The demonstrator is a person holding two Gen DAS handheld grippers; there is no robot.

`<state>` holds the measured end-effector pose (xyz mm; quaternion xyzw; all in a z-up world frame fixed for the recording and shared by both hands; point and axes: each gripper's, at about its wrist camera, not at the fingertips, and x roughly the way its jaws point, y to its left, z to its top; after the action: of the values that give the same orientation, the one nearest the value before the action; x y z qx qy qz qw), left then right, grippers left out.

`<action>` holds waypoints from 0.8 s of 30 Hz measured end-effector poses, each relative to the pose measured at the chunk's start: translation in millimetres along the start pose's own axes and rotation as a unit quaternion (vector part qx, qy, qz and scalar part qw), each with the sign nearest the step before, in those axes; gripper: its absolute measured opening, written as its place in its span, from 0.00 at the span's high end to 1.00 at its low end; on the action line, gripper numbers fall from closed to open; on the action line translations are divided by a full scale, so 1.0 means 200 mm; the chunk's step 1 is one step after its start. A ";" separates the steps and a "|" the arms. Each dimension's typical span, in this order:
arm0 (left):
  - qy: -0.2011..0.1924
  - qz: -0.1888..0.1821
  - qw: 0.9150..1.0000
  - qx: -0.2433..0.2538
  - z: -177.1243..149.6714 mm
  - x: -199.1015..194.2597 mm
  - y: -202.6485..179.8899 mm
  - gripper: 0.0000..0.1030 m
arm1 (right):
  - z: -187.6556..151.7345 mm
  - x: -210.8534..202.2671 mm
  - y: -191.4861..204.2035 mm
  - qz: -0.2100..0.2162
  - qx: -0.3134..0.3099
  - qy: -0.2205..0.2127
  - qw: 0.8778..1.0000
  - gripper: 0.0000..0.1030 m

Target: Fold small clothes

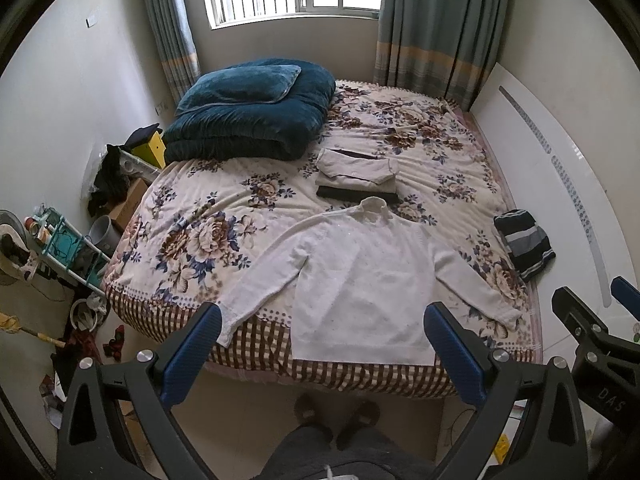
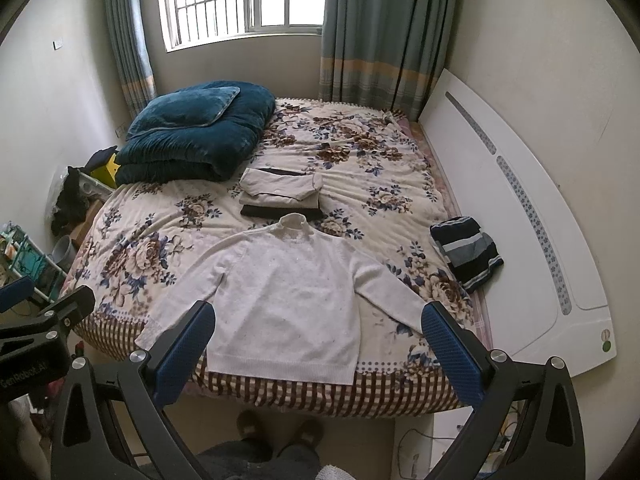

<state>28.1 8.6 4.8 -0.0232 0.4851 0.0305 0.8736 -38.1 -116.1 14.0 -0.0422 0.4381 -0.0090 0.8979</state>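
Left wrist: sweater point(image 1: 360, 280) flat on bed point(image 1: 200, 240), hem at near edge, sleeves splayed; left tongs point(image 1: 322, 334) and right tongs point(image 2: 318, 336) both wide, empty, above it; likely soft, light, limp; best pinched at cuffs or shoulders.

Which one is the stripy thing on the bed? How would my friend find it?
Start at the big flowery bed, then go to its right edge beside the white headboard. The stripy garment lies crumpled there: dark with grey and white bands, unlike the plain white sweater spread flat nearby.
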 end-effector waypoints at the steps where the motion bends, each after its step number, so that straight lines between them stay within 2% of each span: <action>1: 0.000 0.001 1.000 0.002 0.03 0.00 0.00 0.00 | 0.00 0.00 -0.01 0.001 0.000 0.000 1.000 0.00; 24: -0.001 0.005 1.000 0.004 0.03 0.01 -0.02 0.00 | 0.02 0.01 0.02 0.002 -0.004 0.002 1.000 0.00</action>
<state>35.3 5.6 6.9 -0.0173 0.4843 0.0331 0.8741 -33.3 -111.4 14.3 -0.0445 0.4396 -0.0058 0.8971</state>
